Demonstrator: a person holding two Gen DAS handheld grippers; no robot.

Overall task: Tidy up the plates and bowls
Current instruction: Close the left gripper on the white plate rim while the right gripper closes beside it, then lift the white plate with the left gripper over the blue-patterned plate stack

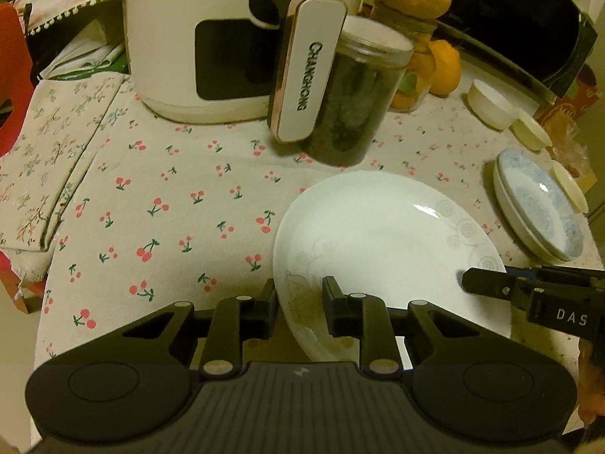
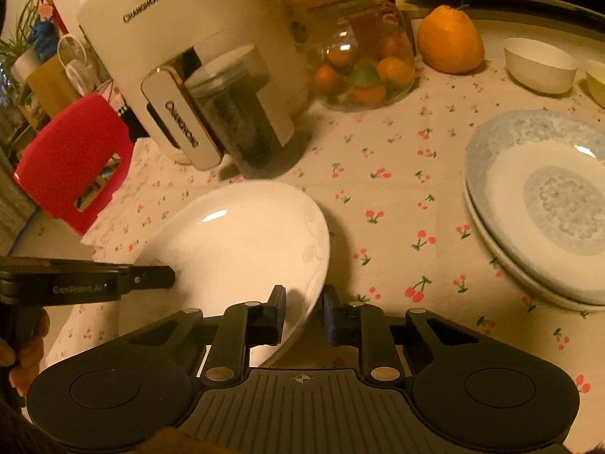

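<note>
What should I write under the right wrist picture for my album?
Both grippers, right gripper and left gripper, hold a white plate above the cherry tablecloth.

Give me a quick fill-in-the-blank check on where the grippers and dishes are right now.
1. Both the left gripper and the right gripper straddle the rim of the same white ____.
2. The blue-patterned plate lies on top of another ____.
3. The tablecloth is printed with small red ____.
4. The dark-filled jar stands just in front of the appliance marked ____.

Missing words: plate; plate; cherries; CHANGHONG
</note>
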